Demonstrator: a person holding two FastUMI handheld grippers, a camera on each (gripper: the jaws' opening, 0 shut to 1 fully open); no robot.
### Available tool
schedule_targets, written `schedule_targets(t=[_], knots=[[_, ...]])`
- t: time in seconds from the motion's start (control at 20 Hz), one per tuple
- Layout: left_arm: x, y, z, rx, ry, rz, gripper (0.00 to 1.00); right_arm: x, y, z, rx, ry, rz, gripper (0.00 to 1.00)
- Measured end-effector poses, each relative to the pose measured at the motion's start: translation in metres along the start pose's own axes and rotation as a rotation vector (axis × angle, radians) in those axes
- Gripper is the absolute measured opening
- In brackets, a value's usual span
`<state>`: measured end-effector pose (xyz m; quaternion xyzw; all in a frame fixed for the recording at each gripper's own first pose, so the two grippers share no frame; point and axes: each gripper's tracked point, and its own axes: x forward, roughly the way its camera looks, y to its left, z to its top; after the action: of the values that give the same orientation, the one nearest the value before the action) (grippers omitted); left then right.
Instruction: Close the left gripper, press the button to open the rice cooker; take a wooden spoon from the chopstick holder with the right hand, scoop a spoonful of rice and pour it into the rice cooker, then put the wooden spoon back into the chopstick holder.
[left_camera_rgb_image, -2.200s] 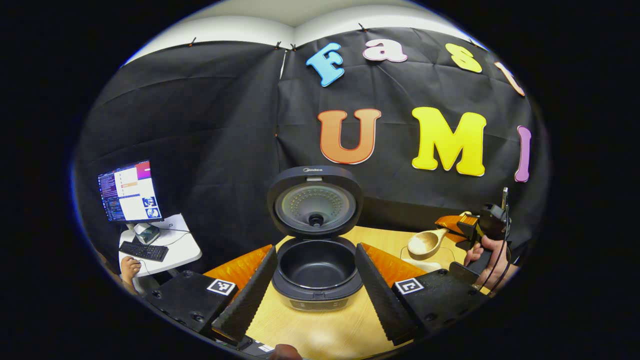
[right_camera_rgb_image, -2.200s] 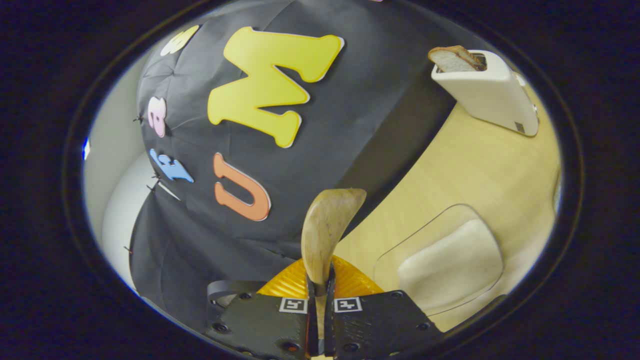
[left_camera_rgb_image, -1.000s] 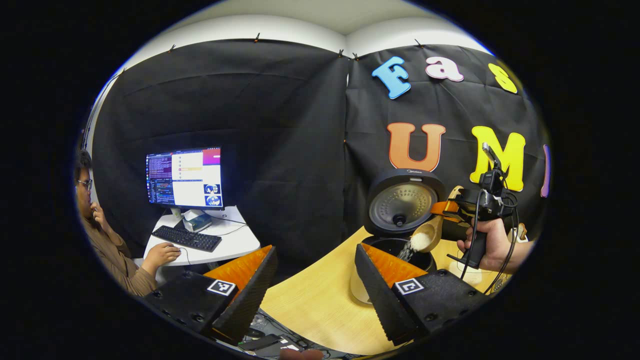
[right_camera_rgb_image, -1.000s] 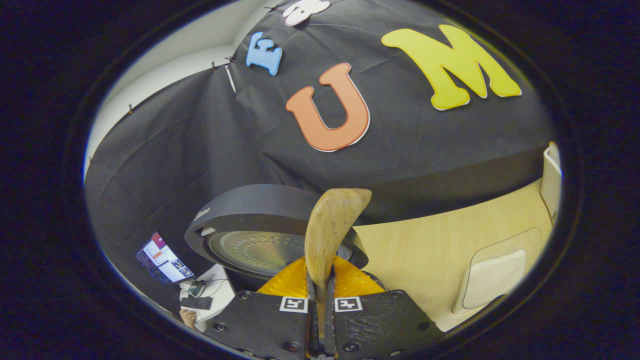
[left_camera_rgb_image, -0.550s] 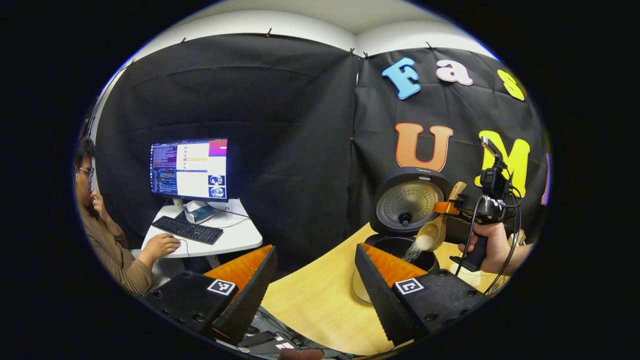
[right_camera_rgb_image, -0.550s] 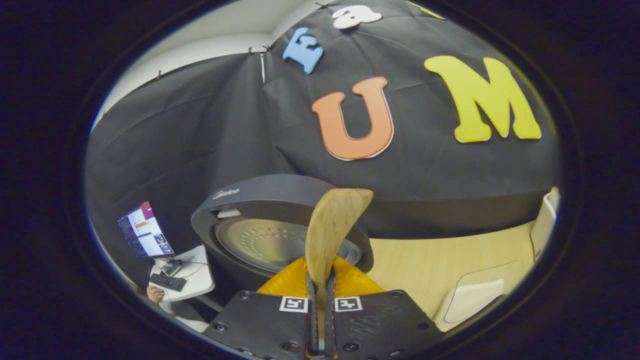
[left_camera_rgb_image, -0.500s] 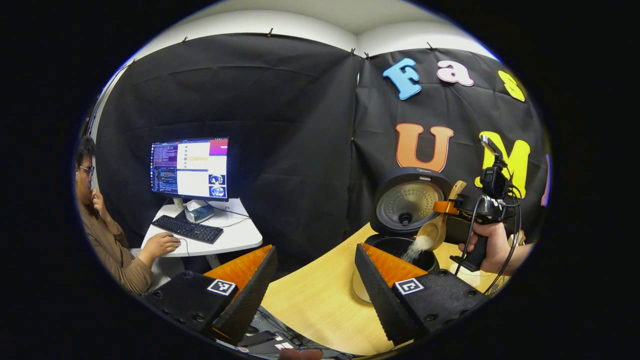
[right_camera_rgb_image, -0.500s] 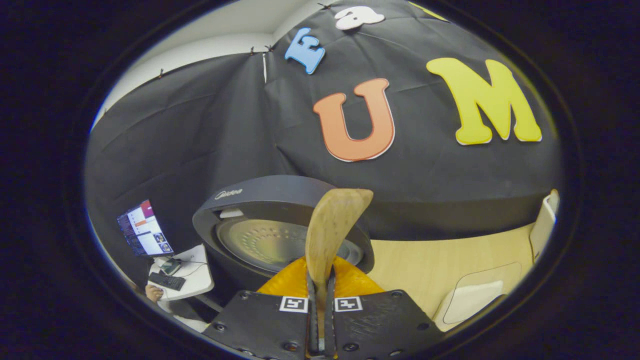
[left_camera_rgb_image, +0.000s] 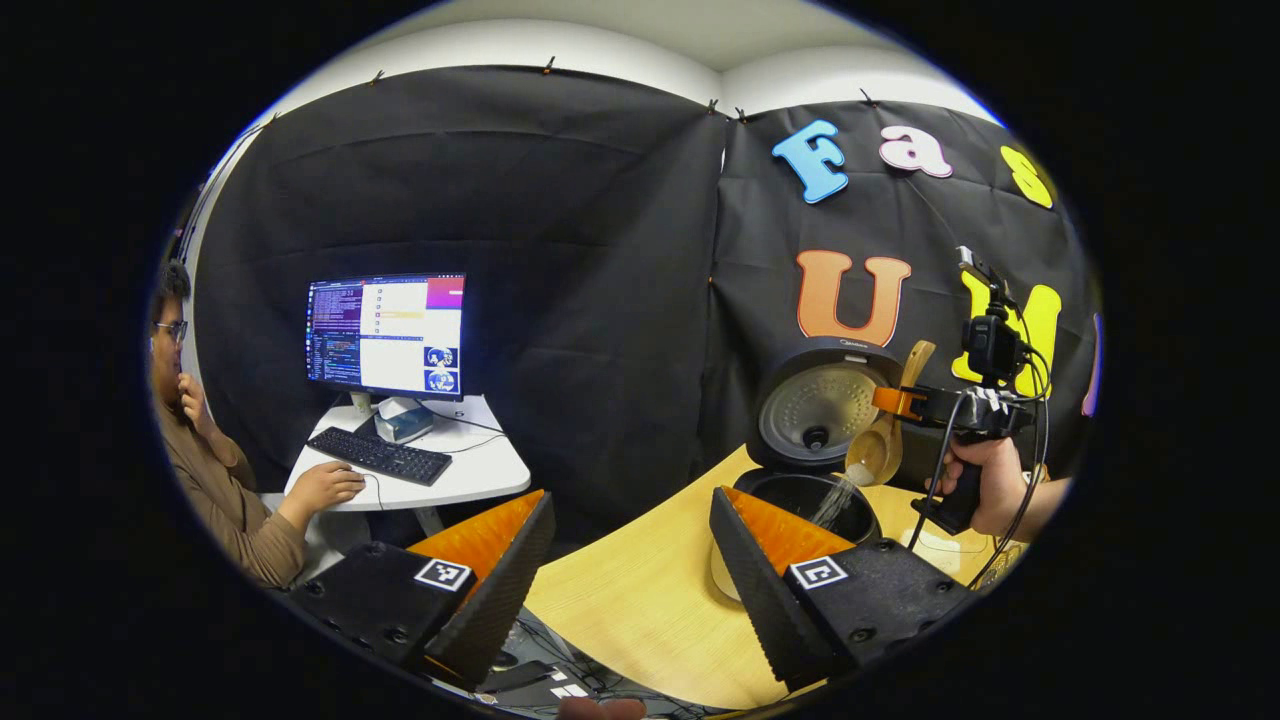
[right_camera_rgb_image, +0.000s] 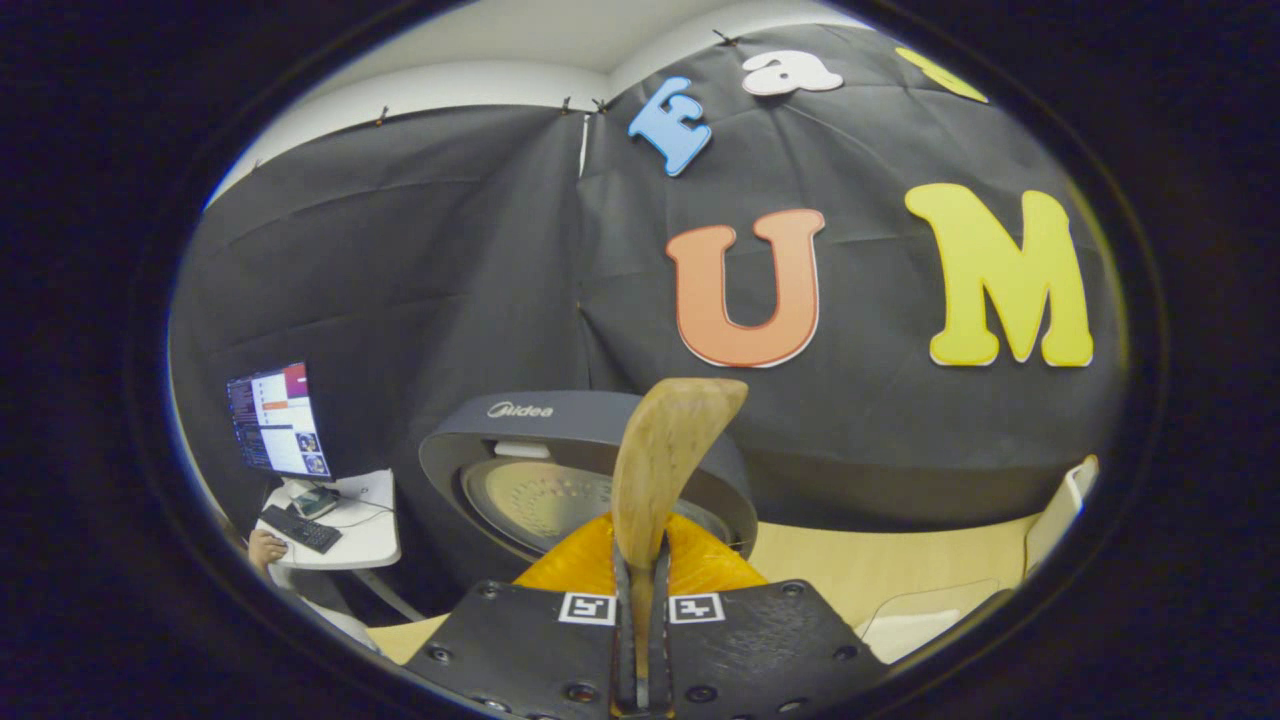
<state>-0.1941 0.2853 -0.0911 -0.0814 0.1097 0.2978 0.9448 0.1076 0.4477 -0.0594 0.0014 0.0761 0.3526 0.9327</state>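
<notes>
Holding one wooden spoon (right_camera_rgb_image: 668, 470) tight between its two fingers, our right gripper (right_camera_rgb_image: 641, 640) is tipping it over the one rice cooker (left_camera_rgb_image: 805, 480). In the left gripper view, we are seeing the spoon's bowl (left_camera_rgb_image: 877, 452) just above the pot's rim, and a thin stream of rice (left_camera_rgb_image: 835, 502) is falling into the pot. A hand (left_camera_rgb_image: 985, 475) is holding that gripper from behind. The lid (right_camera_rgb_image: 560, 470) is standing up right in front of the right gripper, close behind the spoon, so there is little room ahead there.

Our left gripper (left_camera_rgb_image: 625, 560) is waiting with its two fingers wide apart and nothing between them. The cooker is sitting past its right finger (left_camera_rgb_image: 765, 560). Bare table (left_camera_rgb_image: 640, 590) is lying in front of it, and the table edge is curving near its left finger. Beyond that edge, one person (left_camera_rgb_image: 215, 470) is sitting at a small desk (left_camera_rgb_image: 460, 480) with one screen (left_camera_rgb_image: 385, 335) and one keyboard (left_camera_rgb_image: 378, 456).
</notes>
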Motion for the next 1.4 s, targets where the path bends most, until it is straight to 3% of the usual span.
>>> schedule_targets(t=[0.9,1.4], knots=[[0.001,0.005,0.011,-0.03,-0.027,-0.005,0.99,-0.031,0.052,0.068,-0.322,-0.193,0.09,0.05],[-0.003,-0.014,0.024,0.004,-0.048,-0.054,0.99,-0.044,0.046,0.081,-0.289,-0.223,0.093,0.05]])
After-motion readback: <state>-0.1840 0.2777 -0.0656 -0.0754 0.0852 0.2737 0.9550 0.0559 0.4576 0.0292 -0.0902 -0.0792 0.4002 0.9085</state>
